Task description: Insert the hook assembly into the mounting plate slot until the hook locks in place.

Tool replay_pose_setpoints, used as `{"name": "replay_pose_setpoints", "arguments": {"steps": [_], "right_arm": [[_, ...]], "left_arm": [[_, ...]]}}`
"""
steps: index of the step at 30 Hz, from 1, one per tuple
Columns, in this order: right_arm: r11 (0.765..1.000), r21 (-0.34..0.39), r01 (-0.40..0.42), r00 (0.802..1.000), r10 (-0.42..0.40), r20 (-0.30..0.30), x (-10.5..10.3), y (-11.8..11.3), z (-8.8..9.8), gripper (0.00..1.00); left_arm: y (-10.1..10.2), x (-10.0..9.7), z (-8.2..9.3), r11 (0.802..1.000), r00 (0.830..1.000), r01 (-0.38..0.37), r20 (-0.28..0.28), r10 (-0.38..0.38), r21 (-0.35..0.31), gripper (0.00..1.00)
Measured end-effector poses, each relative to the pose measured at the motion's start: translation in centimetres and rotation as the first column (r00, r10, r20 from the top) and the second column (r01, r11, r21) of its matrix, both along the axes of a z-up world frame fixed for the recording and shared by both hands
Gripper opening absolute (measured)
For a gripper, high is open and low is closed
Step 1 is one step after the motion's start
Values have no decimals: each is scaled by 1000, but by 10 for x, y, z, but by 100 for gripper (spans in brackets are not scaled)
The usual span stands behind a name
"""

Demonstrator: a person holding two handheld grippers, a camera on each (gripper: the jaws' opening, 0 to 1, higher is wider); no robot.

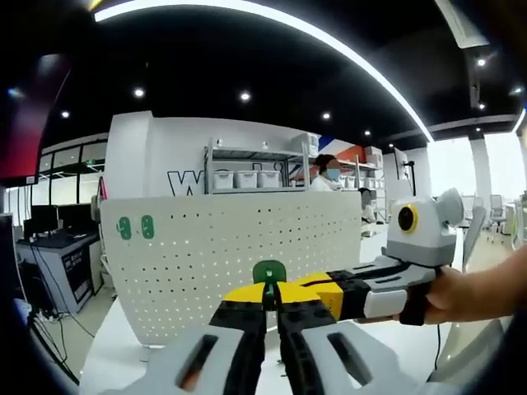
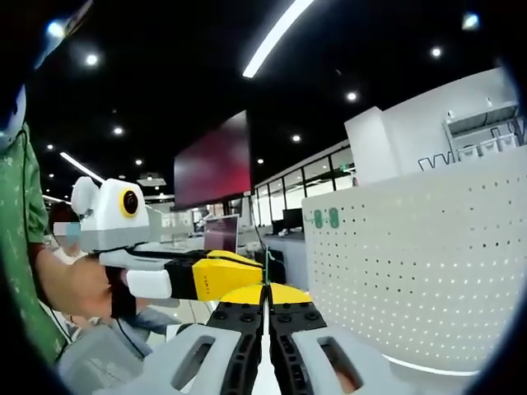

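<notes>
Two sets of fingers pinch one green hook (image 1: 269, 271), left gripper (image 1: 270, 298) meeting right gripper (image 2: 265, 298) before the white pegboard (image 1: 230, 247).

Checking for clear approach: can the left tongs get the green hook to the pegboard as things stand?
Probably yes. The left tongs are shut on the green hook right in front of the pegboard, with nothing between them. The right tongs crowd in from the side, jaw tips close to the hook, which could hamper the push.
</notes>
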State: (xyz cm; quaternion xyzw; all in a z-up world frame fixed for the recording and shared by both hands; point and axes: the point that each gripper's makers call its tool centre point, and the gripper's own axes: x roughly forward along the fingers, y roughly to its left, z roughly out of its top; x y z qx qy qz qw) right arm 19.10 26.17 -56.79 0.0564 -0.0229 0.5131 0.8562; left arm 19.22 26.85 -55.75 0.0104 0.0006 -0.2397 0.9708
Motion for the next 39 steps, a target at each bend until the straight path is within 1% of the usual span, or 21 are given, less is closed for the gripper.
{"name": "replay_pose_setpoints", "arguments": {"steps": [2, 7, 11, 13, 19, 27, 29, 33, 39], "right_arm": [[1000, -30, 6, 1000, -5, 29, 0, 0, -2, 0], [999, -34, 6, 999, -4, 41, 1, 0, -3, 0], [1000, -22, 7, 1000, -7, 18, 2, 0, -2, 0], [1000, -24, 6, 1000, -6, 20, 2, 0, -1, 0], [1000, -23, 8, 1000, -7, 8, 3, 0, -1, 2], [999, -32, 15, 1000, -15, 6, 3, -2, -2, 5], [999, -40, 25, 1000, -24, 14, 3, -4, -1, 6], [998, -59, 37, 999, -36, 26, 4, -7, -1, 9], [997, -64, 44, 999, -45, -10, 5, -12, -3, 16]], "left_arm": [[-1, 0, -2, 1000, 1000, 4, -7, -4, -3, 3], [-1, 1, -3, 1000, 1000, 8, -4, -8, -10, 3], [1, 2, -3, 999, 1000, 10, -10, -10, -32, 3], [2, 3, -2, 999, 1000, 9, -13, -10, -40, 3], [4, 3, -3, 999, 1000, 3, -15, -4, -44, 3], [6, 3, -4, 999, 1000, -1, -18, 0, -44, 3], [7, 3, -4, 999, 1000, -3, -18, 2, -44, 3], [8, 4, -4, 999, 1000, -5, -20, 4, -44, 3], [8, 4, -5, 999, 1000, -7, -24, 5, -43, 3]]}}
